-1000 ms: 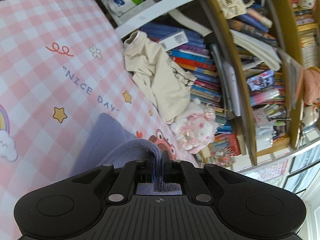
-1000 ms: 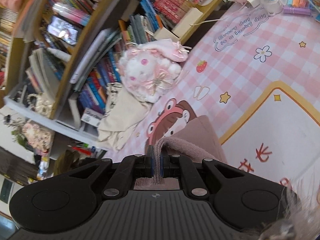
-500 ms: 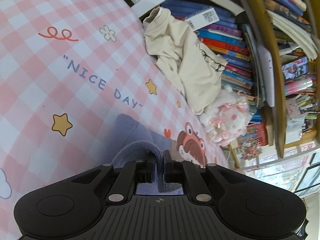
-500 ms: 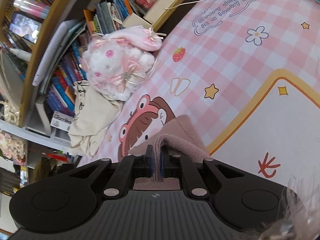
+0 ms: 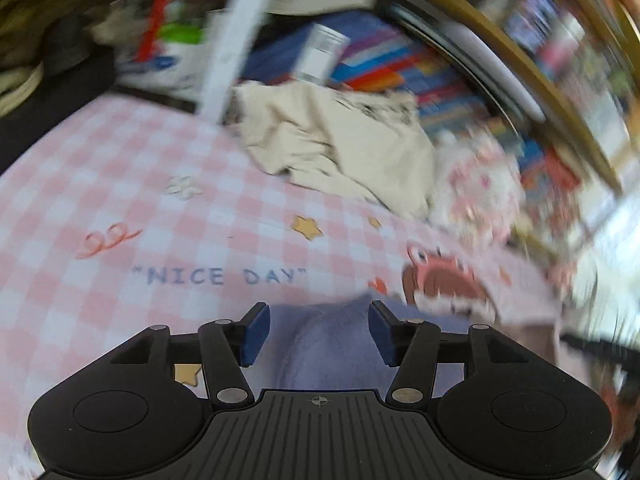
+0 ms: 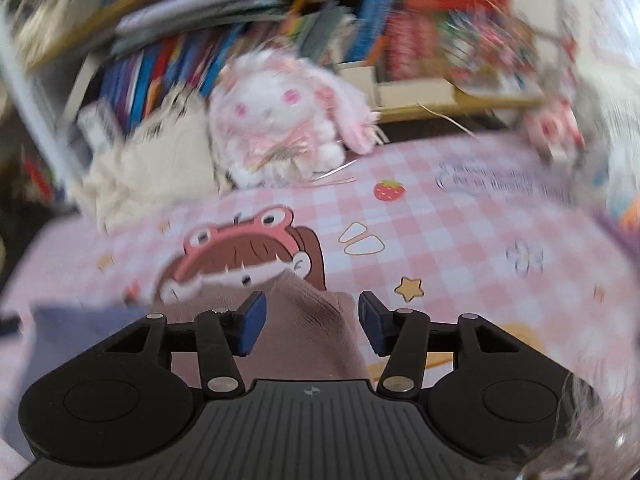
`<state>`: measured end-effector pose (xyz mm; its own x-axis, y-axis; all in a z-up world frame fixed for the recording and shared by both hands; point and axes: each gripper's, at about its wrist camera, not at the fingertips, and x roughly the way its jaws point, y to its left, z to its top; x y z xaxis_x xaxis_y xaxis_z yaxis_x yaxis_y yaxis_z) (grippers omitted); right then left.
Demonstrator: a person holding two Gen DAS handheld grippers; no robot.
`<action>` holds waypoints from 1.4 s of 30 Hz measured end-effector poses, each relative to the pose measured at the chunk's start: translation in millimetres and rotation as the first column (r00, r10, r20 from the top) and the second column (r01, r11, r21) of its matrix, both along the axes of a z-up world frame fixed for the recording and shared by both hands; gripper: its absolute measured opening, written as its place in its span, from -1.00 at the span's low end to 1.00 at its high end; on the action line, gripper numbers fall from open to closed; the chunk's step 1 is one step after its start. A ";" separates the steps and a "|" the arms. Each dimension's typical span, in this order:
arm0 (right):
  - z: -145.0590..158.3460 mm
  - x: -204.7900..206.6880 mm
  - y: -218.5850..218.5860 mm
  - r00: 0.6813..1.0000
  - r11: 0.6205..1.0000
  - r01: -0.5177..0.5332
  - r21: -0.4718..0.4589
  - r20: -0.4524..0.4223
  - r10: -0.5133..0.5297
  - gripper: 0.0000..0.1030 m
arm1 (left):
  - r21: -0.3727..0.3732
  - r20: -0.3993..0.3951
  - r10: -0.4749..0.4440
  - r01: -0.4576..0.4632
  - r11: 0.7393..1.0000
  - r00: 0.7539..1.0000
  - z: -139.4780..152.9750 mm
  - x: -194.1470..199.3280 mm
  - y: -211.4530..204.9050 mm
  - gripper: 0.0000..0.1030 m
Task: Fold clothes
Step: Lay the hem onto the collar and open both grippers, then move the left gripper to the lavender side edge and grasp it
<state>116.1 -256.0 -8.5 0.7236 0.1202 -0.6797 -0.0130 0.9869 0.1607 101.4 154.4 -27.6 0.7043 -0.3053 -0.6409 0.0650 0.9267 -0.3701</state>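
A lavender fleece cloth (image 5: 320,344) lies on the pink checked mat (image 5: 120,240), and my left gripper (image 5: 318,322) stands open above it with the fabric loose between its blue pads (image 5: 254,334). In the right wrist view a dusty-pink fleece cloth (image 6: 308,320) rests on the mat (image 6: 440,240) under my right gripper (image 6: 310,316), which is open too, nothing pinched. A strip of the lavender cloth (image 6: 80,320) shows at the left of that view. A crumpled cream garment (image 5: 336,140) lies at the mat's far edge.
A bookshelf crowded with books (image 5: 400,68) runs along the far side. A white and pink plush rabbit (image 6: 280,120) sits against it beside the cream garment (image 6: 152,168). Both views are motion-blurred.
Both grippers opened and let go of the cloth folds they were pinching. The cloths now lie on the mat. Both cameras swung level, facing the shelf.
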 end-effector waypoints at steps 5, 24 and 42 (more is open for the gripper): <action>-23.6 23.9 16.8 0.998 0.988 -0.055 -0.145 -0.031 0.051 -0.36 | 0.151 0.014 -0.053 0.050 0.987 0.998 -10.8 23.7 -29.3 -0.15; -40.0 43.2 -5.7 0.994 1.000 0.014 0.015 -0.105 -0.013 -0.57 | -0.005 -0.092 -0.016 0.015 1.000 0.996 -37.3 48.4 -6.0 -0.75; -4.2 -51.7 2.1 0.984 0.979 -0.179 -0.094 0.005 0.180 -0.03 | 0.055 0.040 0.127 -0.129 0.990 0.991 19.5 -78.1 -52.6 -0.01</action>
<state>64.4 -253.9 -12.7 0.7052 0.1859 -0.6843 -0.1925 0.9790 0.0676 23.2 101.8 -8.1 0.7583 -0.1747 -0.6280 -0.0430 0.9479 -0.3156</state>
